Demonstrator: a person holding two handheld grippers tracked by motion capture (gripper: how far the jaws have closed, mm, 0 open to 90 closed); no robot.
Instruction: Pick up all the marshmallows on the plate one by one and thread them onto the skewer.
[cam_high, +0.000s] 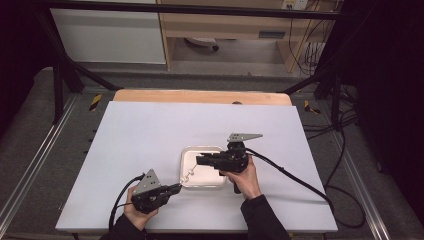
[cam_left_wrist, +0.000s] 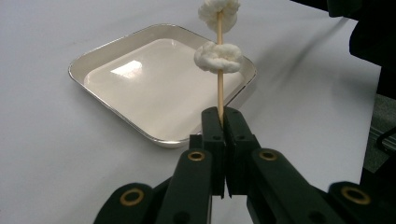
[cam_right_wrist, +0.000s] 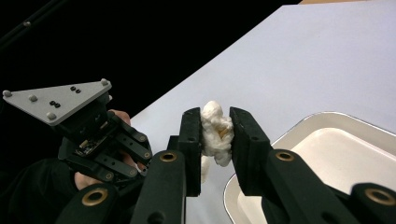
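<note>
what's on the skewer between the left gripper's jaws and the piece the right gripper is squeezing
One white puffy piece sits on the skewer there, bare stick below it, seen in the left gripper view.

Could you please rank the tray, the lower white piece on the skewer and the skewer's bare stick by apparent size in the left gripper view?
1. Tray, clearly largest.
2. Lower white piece.
3. Bare stick: longer than the piece but far thinner, so that order is unsure.

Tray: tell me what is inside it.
The tray looks bare inside, holding only a light reflection. The skewer with its white pieces, clamped in the left gripper, crosses in front of the far corner and hides a little of it.
</note>
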